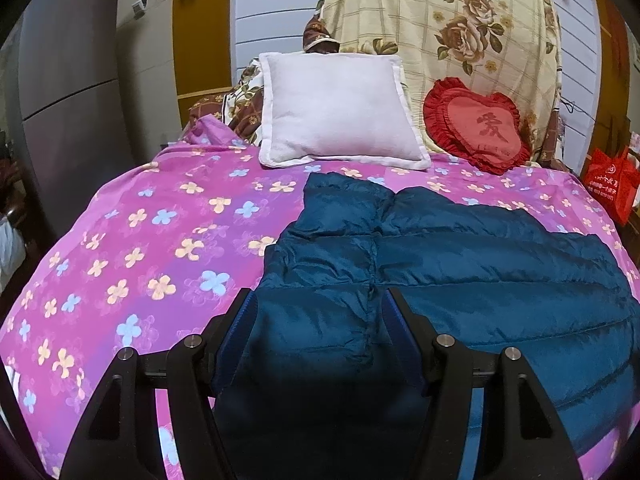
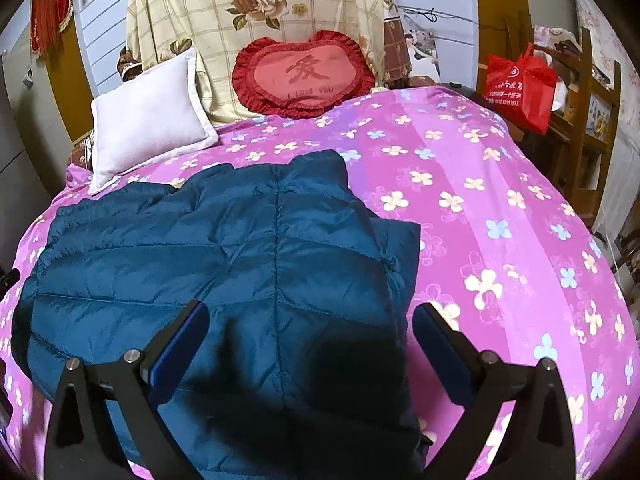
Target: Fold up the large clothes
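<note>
A teal quilted down jacket (image 1: pixel 460 264) lay flat on the pink flowered bedspread (image 1: pixel 152 248), folded into a broad padded block with stitched seams running across it. All places here are given from this jacket.

In the left wrist view, the left gripper (image 1: pixel 316 300) hung over the near left part of the jacket. Its jaws stood apart, with the blue pads on each side of one seam, and they did not press the cloth. The fabric under them was in shadow. To the left of the jacket only the bedspread was visible. Beyond the jacket, toward the head of the bed, a white square cushion (image 1: pixel 340 108) leaned upright, close to the far edge of the jacket. To the right of it, also beyond the jacket, a red heart-shaped cushion (image 1: pixel 476 128) with a ruffled edge rested against a cream floral blanket (image 1: pixel 440 28).

In the right wrist view, the right gripper (image 2: pixel 310 324) hung over the near right part of the jacket (image 2: pixel 224 248). Its jaws were wide open; the left finger was above the cloth and the right finger was above the bedspread (image 2: pixel 500 220), just beside the right edge of the jacket. Nothing was held between them. Far beyond the jacket on the right, a red shopping bag (image 2: pixel 520 84) stood off the bed, near a wooden rack (image 2: pixel 588 120).
</note>
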A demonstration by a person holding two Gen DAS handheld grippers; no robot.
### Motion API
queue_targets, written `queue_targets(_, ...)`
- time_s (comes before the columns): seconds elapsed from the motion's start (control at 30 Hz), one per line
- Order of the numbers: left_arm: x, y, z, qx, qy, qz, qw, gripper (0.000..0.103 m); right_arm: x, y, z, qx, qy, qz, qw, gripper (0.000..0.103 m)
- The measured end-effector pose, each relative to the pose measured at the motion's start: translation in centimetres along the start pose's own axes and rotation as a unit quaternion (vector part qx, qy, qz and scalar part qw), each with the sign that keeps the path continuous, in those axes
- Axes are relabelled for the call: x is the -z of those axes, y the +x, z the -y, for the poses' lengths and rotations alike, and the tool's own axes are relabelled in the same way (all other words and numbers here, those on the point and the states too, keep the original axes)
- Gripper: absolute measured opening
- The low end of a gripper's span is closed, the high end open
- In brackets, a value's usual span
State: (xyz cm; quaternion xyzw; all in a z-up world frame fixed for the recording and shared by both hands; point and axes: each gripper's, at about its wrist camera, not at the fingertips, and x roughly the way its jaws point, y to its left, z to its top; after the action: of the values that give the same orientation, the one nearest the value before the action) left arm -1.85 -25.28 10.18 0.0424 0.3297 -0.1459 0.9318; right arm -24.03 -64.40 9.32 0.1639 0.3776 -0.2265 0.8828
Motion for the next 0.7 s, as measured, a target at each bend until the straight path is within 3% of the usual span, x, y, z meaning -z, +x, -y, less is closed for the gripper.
queue_targets(0.37,0.4,2.2,-1.0,0.005,-0.012,-0.028,0.9995,0.044,-0.5,0.9,1.2,0.006,0.011,-0.013,1.0,0.103)
queue_targets(0.57,0.4,4.6,-2.6,0.041,-0.048,-0.074,0.9953,0.044,-1.0,2.6,3.6,-0.007,0.054,-0.042,0.998,0.103)
queue_targets(0.7,0.5,6.0,-4.4,0.078,-0.094,-0.096,0.9879,0.052,-1.0,4.5,5.2,-0.023,0.082,-0.065,0.994,0.103)
